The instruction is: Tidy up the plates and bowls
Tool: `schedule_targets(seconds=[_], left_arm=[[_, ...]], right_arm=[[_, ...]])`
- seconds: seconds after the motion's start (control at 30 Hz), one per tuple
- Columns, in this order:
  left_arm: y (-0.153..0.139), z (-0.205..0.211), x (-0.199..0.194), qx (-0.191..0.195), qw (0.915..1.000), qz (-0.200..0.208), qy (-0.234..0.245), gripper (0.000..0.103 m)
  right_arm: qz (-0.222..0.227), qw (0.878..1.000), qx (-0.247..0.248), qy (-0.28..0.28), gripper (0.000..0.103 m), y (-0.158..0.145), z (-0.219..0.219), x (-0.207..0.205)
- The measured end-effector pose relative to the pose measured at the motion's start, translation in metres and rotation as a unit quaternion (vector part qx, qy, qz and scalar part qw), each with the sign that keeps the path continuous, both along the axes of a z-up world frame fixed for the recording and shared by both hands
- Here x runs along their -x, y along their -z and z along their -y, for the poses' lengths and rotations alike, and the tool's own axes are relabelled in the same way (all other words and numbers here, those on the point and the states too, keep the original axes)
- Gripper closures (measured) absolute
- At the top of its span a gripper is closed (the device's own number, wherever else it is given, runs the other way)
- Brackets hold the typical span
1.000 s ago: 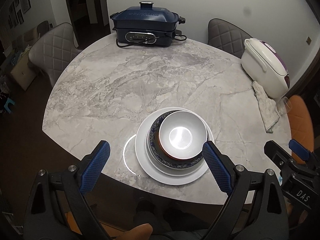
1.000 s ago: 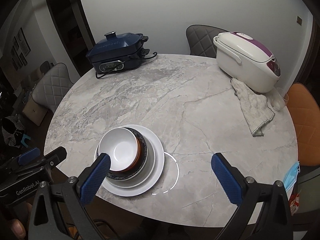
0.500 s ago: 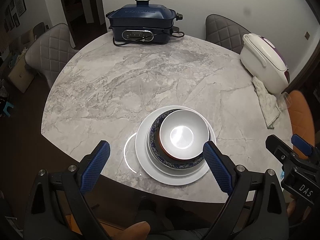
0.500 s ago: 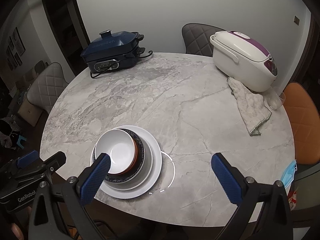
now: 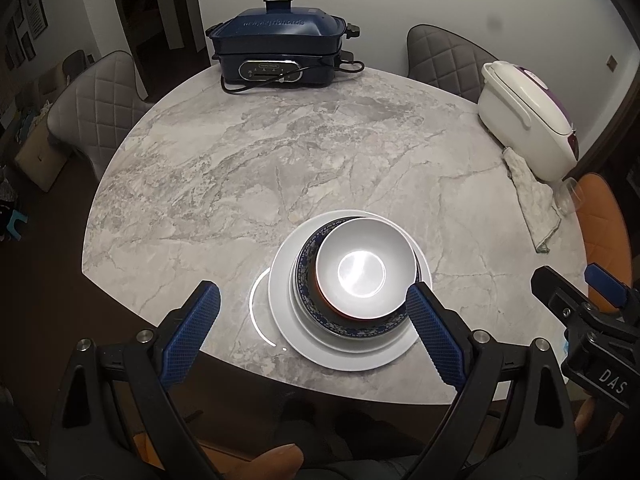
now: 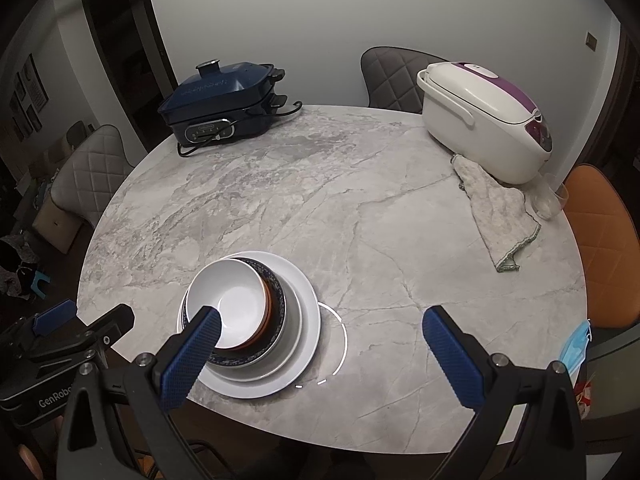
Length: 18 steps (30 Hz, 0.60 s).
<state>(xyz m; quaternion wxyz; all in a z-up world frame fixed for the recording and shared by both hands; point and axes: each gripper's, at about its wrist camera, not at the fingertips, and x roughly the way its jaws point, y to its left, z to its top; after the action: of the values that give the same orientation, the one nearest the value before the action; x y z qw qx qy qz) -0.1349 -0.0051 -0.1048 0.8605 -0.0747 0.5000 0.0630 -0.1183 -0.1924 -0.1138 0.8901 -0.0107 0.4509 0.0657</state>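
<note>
A stack stands near the front edge of the round marble table (image 5: 240, 168): a large white plate (image 5: 344, 354), a blue patterned dish (image 5: 308, 284) and a white bowl (image 5: 362, 270) with an orange-brown outside on top. The same stack shows in the right wrist view, with the plate (image 6: 304, 320), the dish (image 6: 278, 292) and the bowl (image 6: 230, 300). My left gripper (image 5: 314, 336) is open and empty, held above and in front of the stack. My right gripper (image 6: 320, 360) is open and empty, to the right of the stack.
A dark blue electric cooker (image 5: 280, 54) stands at the table's far side. A white and purple rice cooker (image 6: 484, 120) stands at the right, with a grey cloth (image 6: 496, 208) and a glass (image 6: 546, 204) beside it. Chairs surround the table. A blue face mask (image 6: 576, 344) lies at the right.
Both grippers have drawn back and risen slightly from the table, so the stack looks a little smaller. The stack has not moved. Both grippers stay open.
</note>
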Motion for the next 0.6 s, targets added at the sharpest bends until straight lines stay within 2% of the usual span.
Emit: schedule_targets(seconds=[0.6], left_arm=[[0.0019,0.0029,-0.0017,-0.007,1.0000,0.000,0.002,0.008]], right_arm=[[0.000,1.000,0.000,0.000,0.000,-0.0003,0.0002,-0.0009]])
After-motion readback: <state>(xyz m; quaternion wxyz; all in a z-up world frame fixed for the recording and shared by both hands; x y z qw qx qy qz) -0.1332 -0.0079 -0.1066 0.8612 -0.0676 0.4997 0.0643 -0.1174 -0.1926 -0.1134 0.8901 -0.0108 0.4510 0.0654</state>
